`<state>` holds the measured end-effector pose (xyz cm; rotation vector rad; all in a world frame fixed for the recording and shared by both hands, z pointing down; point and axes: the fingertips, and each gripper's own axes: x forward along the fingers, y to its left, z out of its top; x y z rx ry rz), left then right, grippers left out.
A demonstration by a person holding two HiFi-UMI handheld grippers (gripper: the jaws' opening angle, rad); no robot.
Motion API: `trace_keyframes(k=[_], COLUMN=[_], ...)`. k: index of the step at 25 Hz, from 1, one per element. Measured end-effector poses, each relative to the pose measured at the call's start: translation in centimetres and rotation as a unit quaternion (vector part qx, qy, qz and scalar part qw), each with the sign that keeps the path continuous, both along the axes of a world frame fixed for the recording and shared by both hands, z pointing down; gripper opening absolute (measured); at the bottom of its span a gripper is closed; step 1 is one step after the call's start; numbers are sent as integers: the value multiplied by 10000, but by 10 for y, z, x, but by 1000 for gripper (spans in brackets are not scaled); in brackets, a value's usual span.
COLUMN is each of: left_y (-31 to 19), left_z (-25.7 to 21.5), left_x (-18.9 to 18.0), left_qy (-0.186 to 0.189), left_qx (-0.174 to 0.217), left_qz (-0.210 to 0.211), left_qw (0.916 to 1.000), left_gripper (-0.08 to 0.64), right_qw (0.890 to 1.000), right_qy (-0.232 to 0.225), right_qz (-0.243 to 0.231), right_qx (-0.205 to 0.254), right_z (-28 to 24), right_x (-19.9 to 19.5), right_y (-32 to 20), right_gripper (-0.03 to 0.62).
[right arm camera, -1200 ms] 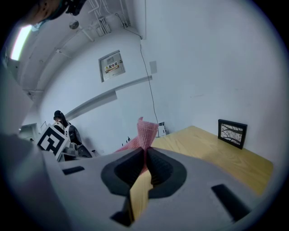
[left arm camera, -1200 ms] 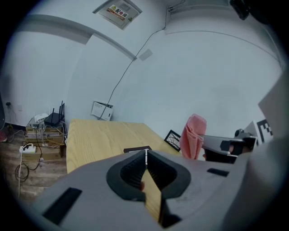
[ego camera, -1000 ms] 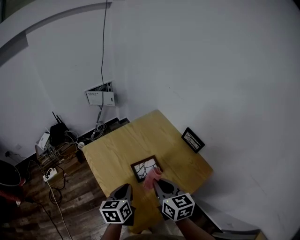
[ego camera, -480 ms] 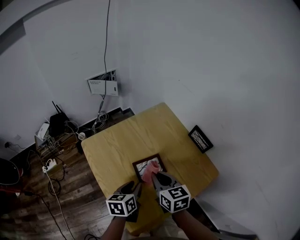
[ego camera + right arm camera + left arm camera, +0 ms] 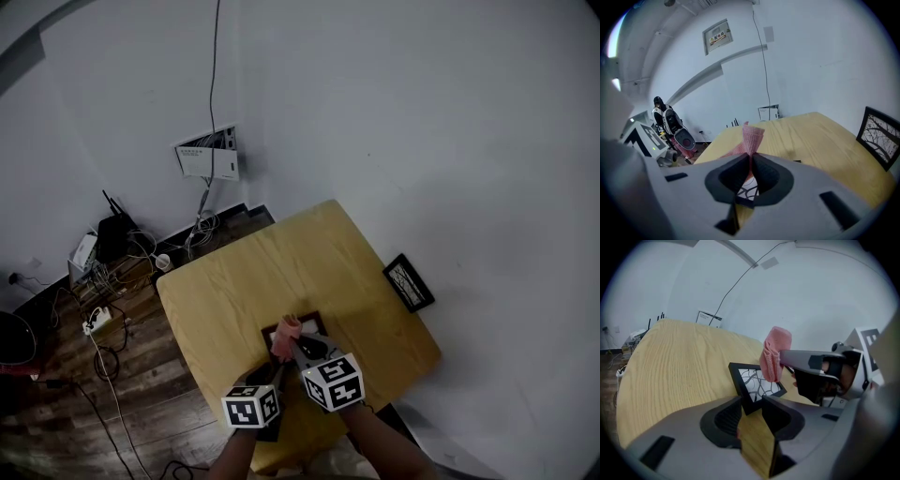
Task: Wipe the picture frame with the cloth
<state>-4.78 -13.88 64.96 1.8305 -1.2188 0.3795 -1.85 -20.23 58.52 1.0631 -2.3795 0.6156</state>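
Left gripper point(image 5: 752, 401): pitched down over near tabletop point(image 5: 253, 281) edge; fingers opening, corner of picture frame point(image 5: 757, 383) in gap. Right gripper point(image 5: 751, 159): alongside, pitched down; fingers clamped on pink cloth point(image 5: 751, 136), just above frame. Frame flat on tabletop.

The picture frame point(image 5: 754, 384) lies flat on the table point(image 5: 244, 281) near its front edge, with the cloth point(image 5: 776, 355) just above it, pinched by the right gripper point(image 5: 750, 161). A second frame point(image 5: 409, 283) stands at the table's right edge against the wall point(image 5: 422, 112). Cables point(image 5: 108, 323) lie on the floor point(image 5: 56, 412) to the table's left.
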Motion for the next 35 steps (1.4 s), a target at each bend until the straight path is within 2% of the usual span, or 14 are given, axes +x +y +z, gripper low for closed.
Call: trace_keyframes(k=[8, 17, 26, 35], left_y=[-5, -4, -5, -3], left_z=[7, 8, 8, 9], left_x=[-1, 0, -1, 0], left_qy=[-204, -224, -281, -268], left_qx=[-147, -183, -133, -148], left_qz=[-37, -46, -39, -52], left_qw=[9997, 9996, 9995, 9995], left_gripper=[89, 89, 89, 91], right_qw=[9975, 9887, 9824, 9801], right_qy=[386, 1128, 1481, 1711], right_qz=[-526, -972, -1129, -1004], right_qx=[-270, -159, -134, -101], right_z=[33, 58, 65, 66], right_x=[-17, -33, -36, -20], right_y=[-7, -10, -13, -16], right_gripper=[15, 15, 15, 15])
